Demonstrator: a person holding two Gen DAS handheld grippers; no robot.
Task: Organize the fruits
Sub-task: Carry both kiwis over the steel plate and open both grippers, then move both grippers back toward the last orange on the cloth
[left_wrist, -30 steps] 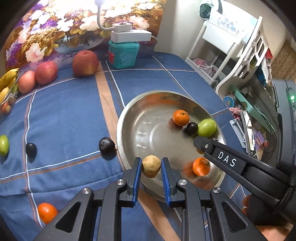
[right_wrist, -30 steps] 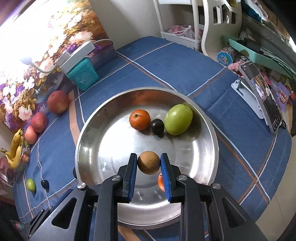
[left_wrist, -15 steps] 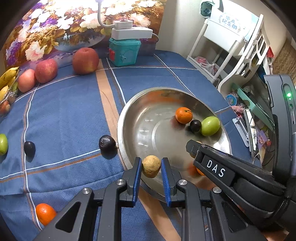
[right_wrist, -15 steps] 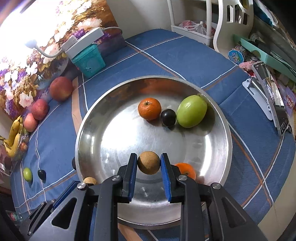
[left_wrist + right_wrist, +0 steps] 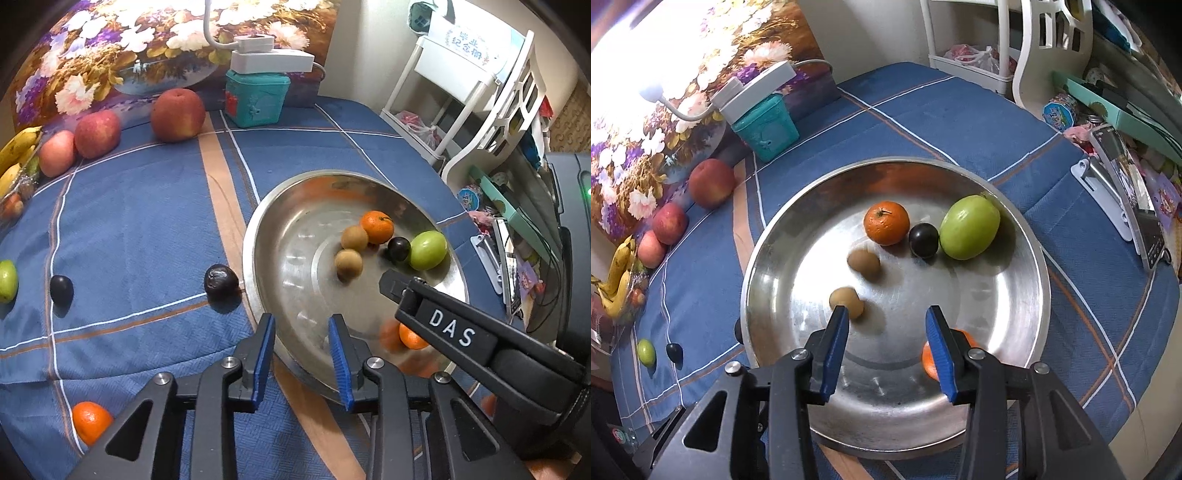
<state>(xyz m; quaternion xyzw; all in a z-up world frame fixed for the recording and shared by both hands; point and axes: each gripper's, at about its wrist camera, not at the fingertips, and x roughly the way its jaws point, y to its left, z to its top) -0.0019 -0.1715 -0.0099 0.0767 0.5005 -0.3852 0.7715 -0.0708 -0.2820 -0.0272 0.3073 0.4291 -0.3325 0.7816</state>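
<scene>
A steel bowl [image 5: 332, 173] [image 5: 886, 162] holds an orange [image 5: 886, 222], a dark plum [image 5: 923, 240], a green fruit [image 5: 969, 227] and two brown round fruits [image 5: 863, 262] [image 5: 846, 302], both loose and blurred. A second orange [image 5: 929, 360] lies partly behind my right finger. My right gripper [image 5: 888, 341] hangs over the bowl's near half, its jaws opening, with nothing between them. My left gripper [image 5: 301, 358] is over the bowl's near rim, its jaws opening too, with nothing between them. The brown fruits [image 5: 354, 238] [image 5: 348, 263] lie beside the orange [image 5: 376, 227].
On the blue cloth outside the bowl lie a dark wrinkled fruit [image 5: 221, 280], a small dark plum [image 5: 61, 290], a green fruit [image 5: 7, 280] and an orange [image 5: 90, 421]. Apples [image 5: 177, 114], bananas [image 5: 14, 147] and a teal box [image 5: 256, 98] line the back. A cluttered shelf stands right.
Both grippers have let go of the brown fruits they held. The two fruits now lie loose in the bowl, farther in, near the orange.
</scene>
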